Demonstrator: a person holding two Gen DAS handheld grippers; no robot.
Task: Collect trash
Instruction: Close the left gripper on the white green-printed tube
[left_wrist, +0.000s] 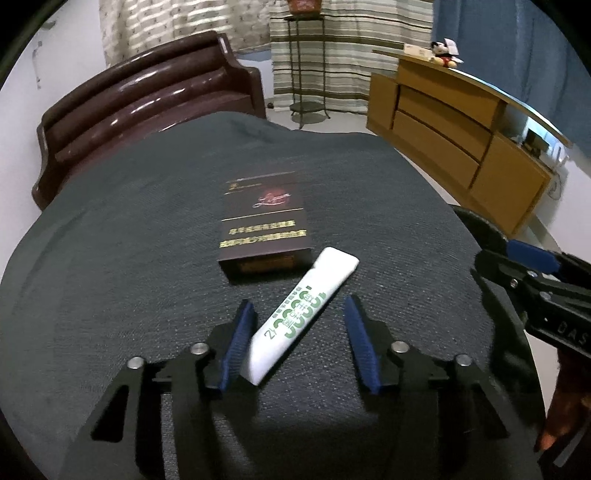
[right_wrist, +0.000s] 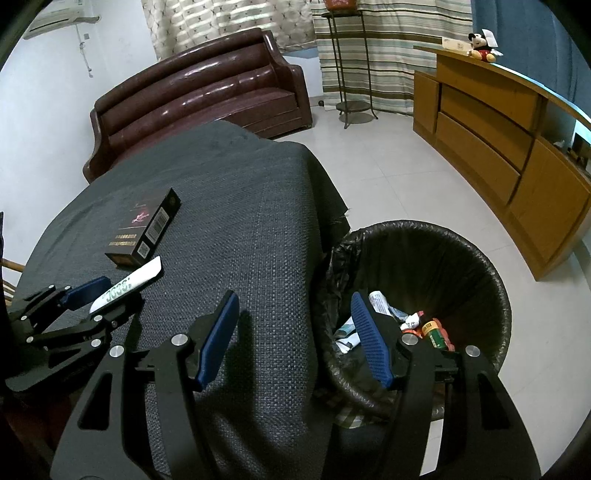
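Lying diagonally on the dark grey cloth that covers the table, the white sachet with green print sits between the spread jaws of the left gripper, its lower end touching the left blue pad, with a dark cigarette box just beyond it. The right gripper hangs with jaws wide apart and nothing between them, above the table edge and the black-lined trash bin, which holds assorted wrappers and small containers

A counter draped in dark grey cloth carried a dark cigarette box; at its 5 o'clock lay a white sachet.
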